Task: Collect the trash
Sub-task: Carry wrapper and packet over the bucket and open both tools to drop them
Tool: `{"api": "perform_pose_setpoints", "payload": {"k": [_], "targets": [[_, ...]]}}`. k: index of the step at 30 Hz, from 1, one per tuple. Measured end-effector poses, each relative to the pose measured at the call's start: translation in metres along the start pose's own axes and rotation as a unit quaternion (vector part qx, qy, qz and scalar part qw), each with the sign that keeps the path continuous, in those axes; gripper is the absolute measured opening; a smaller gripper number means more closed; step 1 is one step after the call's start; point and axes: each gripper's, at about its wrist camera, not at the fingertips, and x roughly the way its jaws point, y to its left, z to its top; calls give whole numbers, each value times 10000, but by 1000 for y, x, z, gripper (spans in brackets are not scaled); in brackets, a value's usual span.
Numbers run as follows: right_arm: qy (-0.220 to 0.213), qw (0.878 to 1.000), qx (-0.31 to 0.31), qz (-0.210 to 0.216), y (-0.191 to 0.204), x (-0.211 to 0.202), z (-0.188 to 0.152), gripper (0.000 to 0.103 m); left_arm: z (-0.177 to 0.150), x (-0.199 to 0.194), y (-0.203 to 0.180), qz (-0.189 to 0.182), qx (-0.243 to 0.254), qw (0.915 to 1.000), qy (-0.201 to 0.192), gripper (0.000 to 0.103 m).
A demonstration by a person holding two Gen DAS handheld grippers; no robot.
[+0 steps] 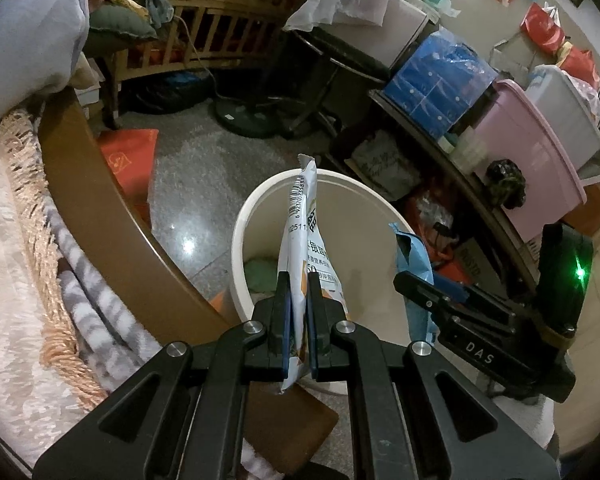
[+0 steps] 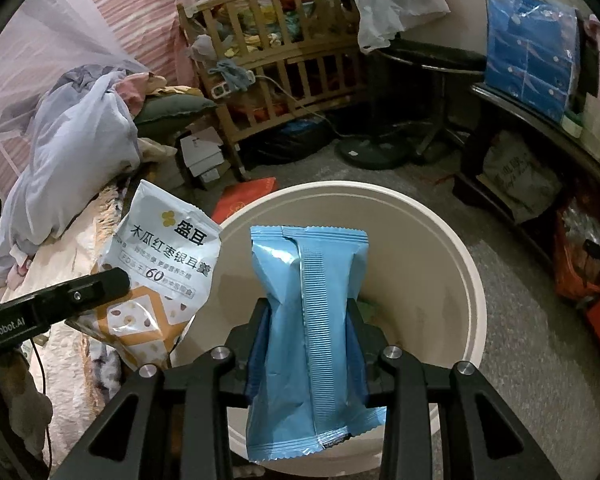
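My left gripper (image 1: 299,280) is shut on a white snack packet (image 1: 305,236) with orange print, held edge-on over the near rim of a cream round trash bin (image 1: 364,200). The packet also shows in the right wrist view (image 2: 160,264), left of the bin (image 2: 452,256). My right gripper (image 2: 310,304) is shut on a light blue packet (image 2: 312,328), held over the bin's open mouth. The blue packet (image 1: 412,256) and right gripper also show at the bin's right rim in the left wrist view. Something green lies in the bin.
A bed with blankets (image 1: 40,280) and a wooden edge (image 1: 100,216) lies left. A wooden crib (image 2: 276,64) stands behind. A fan base (image 2: 372,152), a dark shelf with blue and pink boxes (image 1: 520,140) and red bags (image 2: 588,280) stand right.
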Motion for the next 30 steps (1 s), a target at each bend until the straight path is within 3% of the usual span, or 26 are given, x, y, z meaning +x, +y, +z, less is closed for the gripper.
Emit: {"api": "perform_pose_setpoints", "payload": {"k": [9, 14, 19, 27, 30], "targets": [[34, 9999, 128, -37, -7, 4, -1, 33, 0, 6, -4, 9, 14, 10000, 13, 4], [61, 9997, 227, -99, -8, 6, -1, 42, -1, 7, -8, -13, 91, 10000, 13, 5], [82, 9995, 284, -122, -8, 8, -2, 45, -1, 8, -3, -44, 11, 10000, 63, 26], [158, 9990, 423, -70, -9, 12, -4, 47, -7, -1, 5, 107, -46, 9999, 49, 30], [147, 9989, 437, 0, -8, 13, -4, 55, -9, -9, 6, 218, -36, 9998, -17, 30]]}}
